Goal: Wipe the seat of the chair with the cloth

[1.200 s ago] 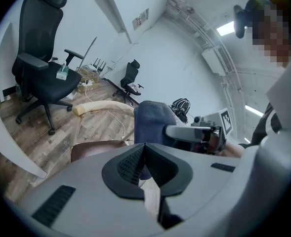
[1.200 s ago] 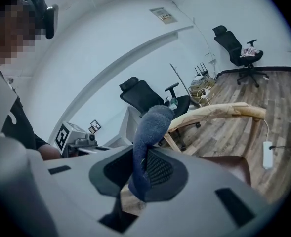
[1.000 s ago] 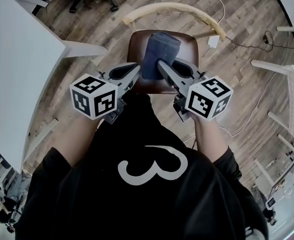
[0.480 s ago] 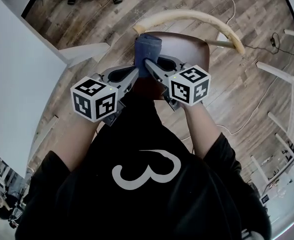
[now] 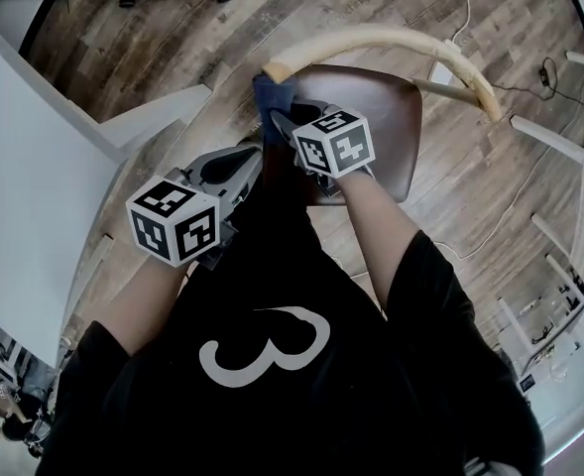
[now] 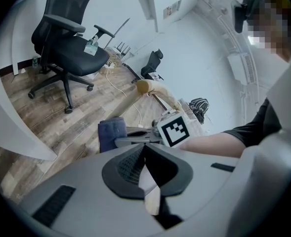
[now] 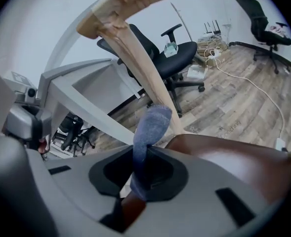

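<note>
The chair's brown seat (image 5: 379, 107) lies below me, with its pale curved backrest (image 5: 391, 36) behind it. A blue cloth (image 5: 269, 97) rests at the seat's back left corner, by the backrest's end. My right gripper (image 5: 276, 119) is shut on the cloth (image 7: 150, 125), which stands up between its jaws over the seat (image 7: 229, 154). My left gripper (image 5: 255, 159) is shut on nothing and hangs off the seat's front left edge. From the left gripper view (image 6: 144, 149) the cloth (image 6: 111, 132) shows ahead, held by the right gripper.
A white table (image 5: 29, 147) and its leg (image 5: 158, 112) stand close on the left. A black office chair (image 6: 66, 43) sits beyond on the wood floor. Cables (image 5: 525, 181) and white frames (image 5: 559, 137) lie on the right.
My right gripper has dragged the cloth from the middle of the seat to its back left corner. The left gripper has stayed near the front left edge.
</note>
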Action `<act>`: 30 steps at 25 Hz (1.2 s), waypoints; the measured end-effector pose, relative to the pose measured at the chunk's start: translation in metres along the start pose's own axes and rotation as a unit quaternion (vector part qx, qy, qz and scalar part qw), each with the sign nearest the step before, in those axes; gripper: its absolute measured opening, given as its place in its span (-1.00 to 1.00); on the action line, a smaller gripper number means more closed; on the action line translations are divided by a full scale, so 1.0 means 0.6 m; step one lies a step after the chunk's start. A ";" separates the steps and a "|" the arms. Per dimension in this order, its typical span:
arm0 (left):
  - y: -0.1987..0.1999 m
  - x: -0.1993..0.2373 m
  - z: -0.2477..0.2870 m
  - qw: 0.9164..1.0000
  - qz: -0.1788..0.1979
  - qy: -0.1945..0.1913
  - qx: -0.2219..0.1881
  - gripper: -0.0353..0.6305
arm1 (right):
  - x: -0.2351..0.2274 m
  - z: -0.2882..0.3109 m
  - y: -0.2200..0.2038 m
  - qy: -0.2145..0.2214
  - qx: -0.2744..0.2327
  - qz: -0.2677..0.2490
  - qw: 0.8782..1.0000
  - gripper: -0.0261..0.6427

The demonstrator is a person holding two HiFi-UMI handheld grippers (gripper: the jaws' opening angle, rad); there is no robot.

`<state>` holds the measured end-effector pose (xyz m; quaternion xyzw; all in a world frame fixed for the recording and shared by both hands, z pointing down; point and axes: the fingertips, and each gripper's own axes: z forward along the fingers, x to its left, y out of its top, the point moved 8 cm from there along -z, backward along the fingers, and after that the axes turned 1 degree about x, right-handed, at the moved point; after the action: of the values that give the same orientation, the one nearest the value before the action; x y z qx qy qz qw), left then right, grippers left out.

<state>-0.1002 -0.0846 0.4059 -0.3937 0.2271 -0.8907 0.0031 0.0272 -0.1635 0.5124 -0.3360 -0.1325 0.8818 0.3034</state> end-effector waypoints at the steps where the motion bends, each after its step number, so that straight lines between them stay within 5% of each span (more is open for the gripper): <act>1: -0.005 0.003 0.000 1.000 -0.001 -0.001 0.004 -0.85 | -0.006 0.009 0.000 -0.005 0.007 0.004 1.000 -0.73; 11: -0.027 0.013 0.012 1.000 -0.001 -0.004 0.025 -0.85 | -0.063 0.054 -0.020 -0.071 0.057 0.067 0.994 -0.73; 30: -0.049 0.018 0.034 0.999 0.012 0.016 0.040 -0.85 | -0.105 0.041 -0.040 -0.148 0.052 0.054 0.986 -0.73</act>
<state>-0.0884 -0.0682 0.4375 -0.3759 0.1959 -0.9053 0.0258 0.0583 -0.1850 0.5735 -0.1918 -0.1112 0.9428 0.2491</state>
